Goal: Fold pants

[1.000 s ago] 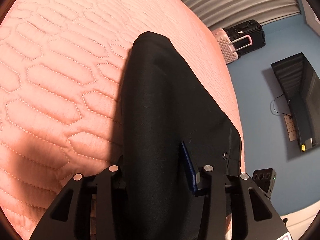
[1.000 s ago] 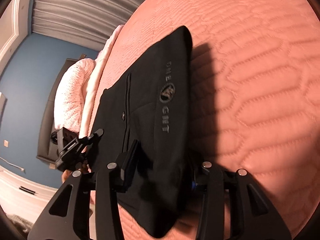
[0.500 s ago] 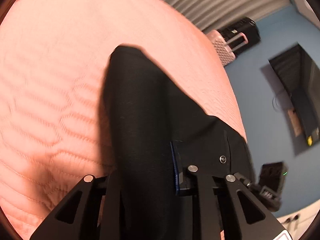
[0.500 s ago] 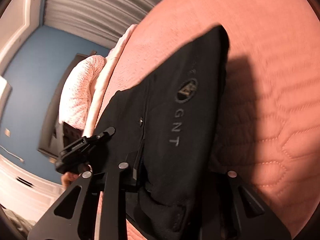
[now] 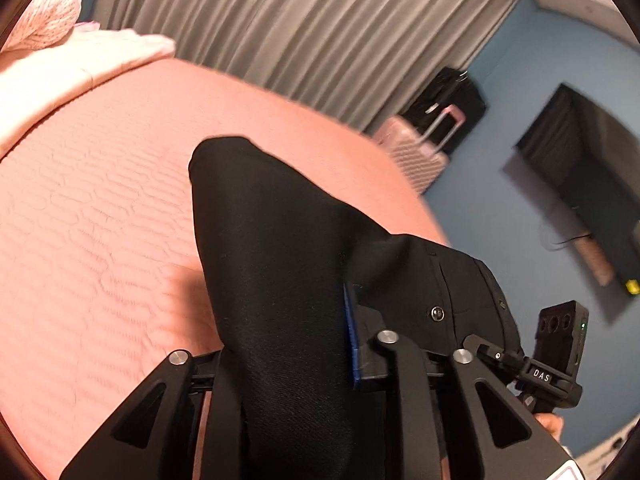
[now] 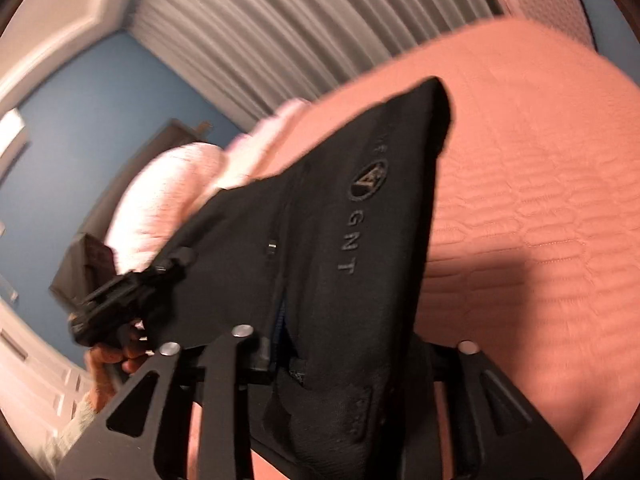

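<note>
Black pants (image 5: 280, 248) hang folded between both grippers, lifted above a pink quilted bed (image 5: 88, 232). My left gripper (image 5: 296, 344) is shut on one end of the waist, cloth draped over its fingers. My right gripper (image 6: 340, 344) is shut on the other end, with the grey logo and letters "GNT" on the pants (image 6: 360, 208) facing the camera. The right gripper (image 5: 556, 360) shows at the right in the left wrist view; the left gripper (image 6: 120, 300) shows at the left in the right wrist view. The pants' far end points away over the bed.
Grey curtains (image 5: 320, 28) hang behind the bed. A pink suitcase (image 5: 416, 156) and a black one (image 5: 456, 104) stand by the blue wall, with a dark TV (image 5: 588, 184) on it. White pillows (image 6: 168, 192) lie at the head of the bed (image 6: 540, 168).
Both grippers have lifted and tilted up with the pants in them; the view now takes in curtains and walls. The pants have risen off the bed.
</note>
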`<state>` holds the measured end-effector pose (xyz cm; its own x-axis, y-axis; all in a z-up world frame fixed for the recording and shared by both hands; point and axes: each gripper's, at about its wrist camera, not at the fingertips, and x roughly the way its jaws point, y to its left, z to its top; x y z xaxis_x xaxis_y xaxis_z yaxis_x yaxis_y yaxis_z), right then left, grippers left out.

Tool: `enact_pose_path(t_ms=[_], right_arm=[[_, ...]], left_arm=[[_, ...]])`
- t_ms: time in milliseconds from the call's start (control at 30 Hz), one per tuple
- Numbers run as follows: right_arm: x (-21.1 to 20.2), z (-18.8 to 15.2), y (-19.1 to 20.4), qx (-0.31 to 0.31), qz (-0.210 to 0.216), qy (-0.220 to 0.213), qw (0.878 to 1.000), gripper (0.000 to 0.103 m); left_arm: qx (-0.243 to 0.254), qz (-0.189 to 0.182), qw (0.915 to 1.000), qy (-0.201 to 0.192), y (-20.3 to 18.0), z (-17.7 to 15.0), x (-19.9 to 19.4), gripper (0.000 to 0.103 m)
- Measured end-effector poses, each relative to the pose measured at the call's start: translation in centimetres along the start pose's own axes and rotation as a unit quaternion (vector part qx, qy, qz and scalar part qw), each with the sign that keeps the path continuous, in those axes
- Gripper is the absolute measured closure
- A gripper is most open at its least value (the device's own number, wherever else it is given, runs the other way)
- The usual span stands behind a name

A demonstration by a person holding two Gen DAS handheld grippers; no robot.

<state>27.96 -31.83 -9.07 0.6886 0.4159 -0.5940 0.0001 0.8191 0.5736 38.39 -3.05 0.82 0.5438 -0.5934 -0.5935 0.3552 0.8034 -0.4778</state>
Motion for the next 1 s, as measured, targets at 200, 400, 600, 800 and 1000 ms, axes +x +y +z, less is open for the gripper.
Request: enact_pose_path(t_ms=[200,400,600,800,1000], right_arm=[[-0.5,-3.7,-7.5,0.074,-0.050,-0.018,0.996,0.040],[-7.6,-8.8,-8.6,0.089,-0.060,-0.049,0.993,0.024],[-6.5,-9.1,-5.3,0.048,-0.081,-0.028,0.995,0.024],[-3.6,-8.0,4.4,-0.116,-0.172,-0.045,0.977,0.025],[-1.6,-6.8,9.3,-0.145,-0.182,-0.065,0.970,0.025]], left_arm=[[-0.050,0.136,0.9875,0.063,7.4,-4.3,5.4,0.058],[-0.046,0.156,0.9866,-0.010,7.3,-7.2,-2.3,0.058],[0.070,0.230,0.9701,0.033,2.1,-9.4,-1.8,0.053],[0.185,0.316,0.9297,0.043,-1.7,-11.9,-1.4,0.053],[0.140,0.315,0.9384,0.023,-3.9,-10.2,-2.6,0.053]])
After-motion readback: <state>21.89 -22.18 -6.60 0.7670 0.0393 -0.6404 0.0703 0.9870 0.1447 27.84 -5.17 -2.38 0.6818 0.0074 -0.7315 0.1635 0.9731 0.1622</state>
